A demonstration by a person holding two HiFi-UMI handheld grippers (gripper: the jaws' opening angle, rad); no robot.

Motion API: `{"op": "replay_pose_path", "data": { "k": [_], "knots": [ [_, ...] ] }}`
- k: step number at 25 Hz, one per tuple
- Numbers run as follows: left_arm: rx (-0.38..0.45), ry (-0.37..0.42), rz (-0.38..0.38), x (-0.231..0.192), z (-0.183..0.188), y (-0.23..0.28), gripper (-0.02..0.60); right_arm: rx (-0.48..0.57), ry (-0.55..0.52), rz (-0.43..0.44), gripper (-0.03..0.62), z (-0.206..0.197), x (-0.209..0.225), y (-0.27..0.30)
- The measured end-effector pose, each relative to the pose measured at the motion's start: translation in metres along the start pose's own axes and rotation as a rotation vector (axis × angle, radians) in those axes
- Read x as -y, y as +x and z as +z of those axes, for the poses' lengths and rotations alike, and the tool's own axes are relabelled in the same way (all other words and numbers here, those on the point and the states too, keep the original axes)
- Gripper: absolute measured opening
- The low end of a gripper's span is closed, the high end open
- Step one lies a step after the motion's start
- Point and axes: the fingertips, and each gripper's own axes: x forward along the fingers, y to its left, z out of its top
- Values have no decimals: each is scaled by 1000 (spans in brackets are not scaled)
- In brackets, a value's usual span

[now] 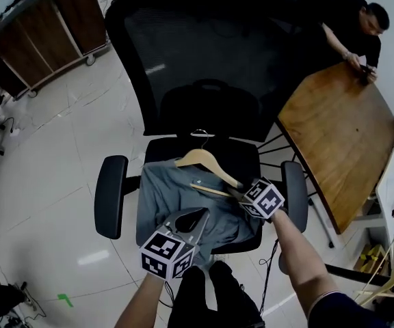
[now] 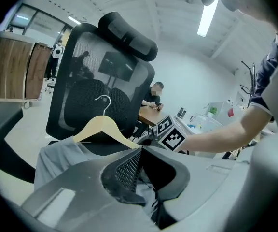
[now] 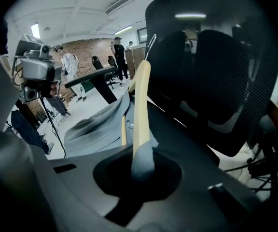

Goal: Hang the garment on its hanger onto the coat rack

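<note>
A grey garment (image 1: 166, 197) lies on the seat of a black office chair (image 1: 204, 60), partly on a wooden hanger (image 1: 207, 162) whose metal hook (image 1: 200, 134) points at the backrest. My left gripper (image 1: 195, 219) is at the garment's near edge, jaws closed with grey cloth (image 2: 146, 199) pinched between them. My right gripper (image 1: 237, 193) is at the hanger's right arm. In the right gripper view the cloth-covered end of that arm (image 3: 141, 161) sits between the closed jaws, and the hanger (image 3: 140, 100) runs away from them.
A wooden table (image 1: 340, 135) stands right of the chair, with a person (image 1: 361, 33) seated at its far end. The armrests (image 1: 110, 195) flank the seat. A wood-fronted cabinet (image 1: 40, 33) is at the back left. A thin dark stand with hooks (image 2: 247, 76) shows far right.
</note>
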Motion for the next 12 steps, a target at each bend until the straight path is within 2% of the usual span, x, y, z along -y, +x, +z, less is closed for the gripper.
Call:
{"op": "replay_pose_path", "data": {
  "k": [5,12],
  "knots": [
    [9,36,-16,21,7,-22,-14,54,6,-35,32,15,-20,-54],
    [19,119,-42,55,27,-51,-14,143,18,-186,32,30,-55,-160]
  ]
}}
